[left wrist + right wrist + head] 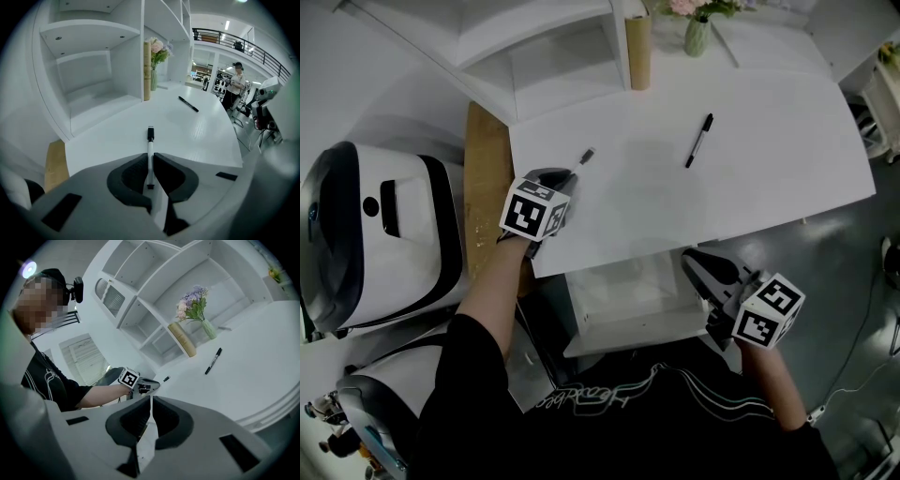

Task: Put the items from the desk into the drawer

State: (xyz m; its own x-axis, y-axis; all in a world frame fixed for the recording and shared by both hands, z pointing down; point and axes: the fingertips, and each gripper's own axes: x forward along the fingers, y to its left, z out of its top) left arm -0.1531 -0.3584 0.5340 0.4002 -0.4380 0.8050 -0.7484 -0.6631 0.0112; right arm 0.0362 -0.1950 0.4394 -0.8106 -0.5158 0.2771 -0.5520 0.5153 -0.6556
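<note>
While left tool [150, 156] clamps marker [150, 145], right tool [150, 399] shut.

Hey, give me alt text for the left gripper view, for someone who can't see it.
The left hand-held gripper is closed on a white marker with a black cap, pointing out over a white desk. Farther along are a black pen and a vase of flowers, beside white shelves.

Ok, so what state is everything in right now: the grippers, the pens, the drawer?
Left gripper: shut on the white marker.
White marker: clamped, black capped end sticking out forward.
Right gripper: shut, empty.
Black marker: lying flat on the desk.
Drawer: pulled open.
Flower vase: upright.
</note>
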